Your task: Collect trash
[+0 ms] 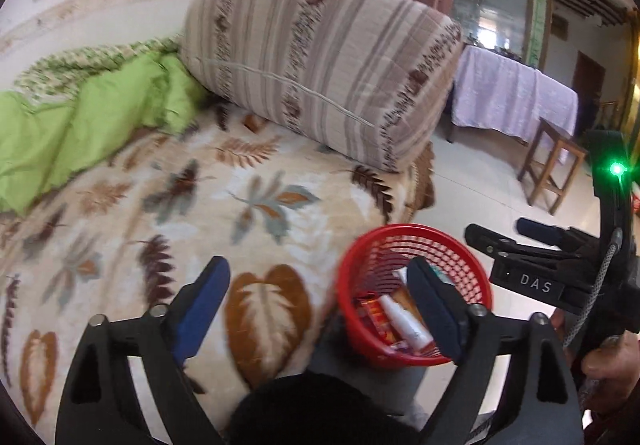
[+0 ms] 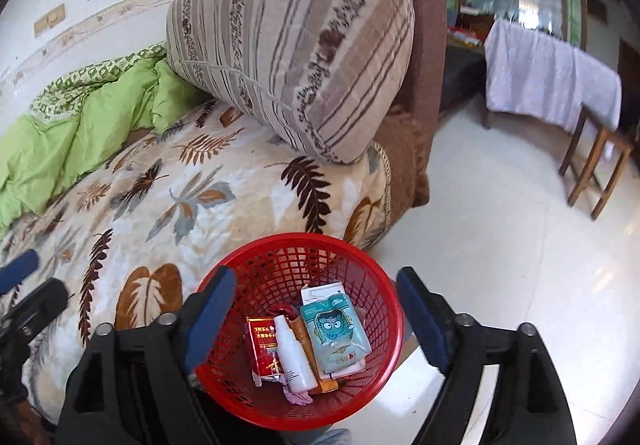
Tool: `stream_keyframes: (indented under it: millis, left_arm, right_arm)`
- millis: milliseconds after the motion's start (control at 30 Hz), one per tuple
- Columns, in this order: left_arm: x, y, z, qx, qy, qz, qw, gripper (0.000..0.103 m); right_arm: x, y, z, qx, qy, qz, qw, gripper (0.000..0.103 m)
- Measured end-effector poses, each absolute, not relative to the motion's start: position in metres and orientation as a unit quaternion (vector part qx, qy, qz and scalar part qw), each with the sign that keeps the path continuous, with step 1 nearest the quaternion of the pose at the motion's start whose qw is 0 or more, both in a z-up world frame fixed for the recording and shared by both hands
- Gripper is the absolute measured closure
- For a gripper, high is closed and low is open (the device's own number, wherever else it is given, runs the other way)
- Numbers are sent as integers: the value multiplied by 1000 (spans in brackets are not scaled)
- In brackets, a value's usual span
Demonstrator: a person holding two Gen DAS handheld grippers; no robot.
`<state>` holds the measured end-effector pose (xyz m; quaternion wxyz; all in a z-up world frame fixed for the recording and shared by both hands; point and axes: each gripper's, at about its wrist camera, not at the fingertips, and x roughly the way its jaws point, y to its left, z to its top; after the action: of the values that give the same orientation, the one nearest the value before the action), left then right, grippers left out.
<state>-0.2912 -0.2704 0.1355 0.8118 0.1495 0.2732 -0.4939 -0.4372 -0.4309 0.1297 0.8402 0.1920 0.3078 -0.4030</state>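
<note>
A red mesh basket (image 2: 372, 329) stands on the floor beside the bed, and it also shows in the left wrist view (image 1: 472, 285). It holds a white spray bottle (image 2: 294, 359), a red packet (image 2: 262, 343), a teal cartoon pouch (image 2: 334, 333), a white carton (image 2: 322, 291) and an orange wrapper. My right gripper (image 2: 316, 285) is open and empty above the basket. My left gripper (image 1: 318, 277) is open and empty over the bed edge, left of the basket. The right gripper (image 1: 504, 235) is seen from the side in the left wrist view.
The bed carries a leaf-print blanket (image 1: 160, 213), a green quilt (image 1: 80, 117) and a large striped bolster (image 1: 320, 73). A brown sofa arm (image 2: 420, 45) stands behind. A cloth-covered table (image 2: 552, 73) and a wooden stool (image 2: 596, 165) stand on the white tiled floor at right.
</note>
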Motion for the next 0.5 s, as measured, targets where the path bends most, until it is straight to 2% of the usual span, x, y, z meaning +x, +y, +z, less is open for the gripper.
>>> stream_keyframes:
  millis: [133,200,500]
  left_arm:
    - [-287,-228,140,153,247,-446,847,0]
    - [-284,-210,138,156,243,-421,859,0]
    - [-287,-168,135,171,200,-374,889,0]
  right_arm:
    - [-427,-399,132,160,305,-442,828,5]
    - [-423,-383,130,152,307,-466,816,3]
    - [-411,-353,126,123,334,-466,810,3]
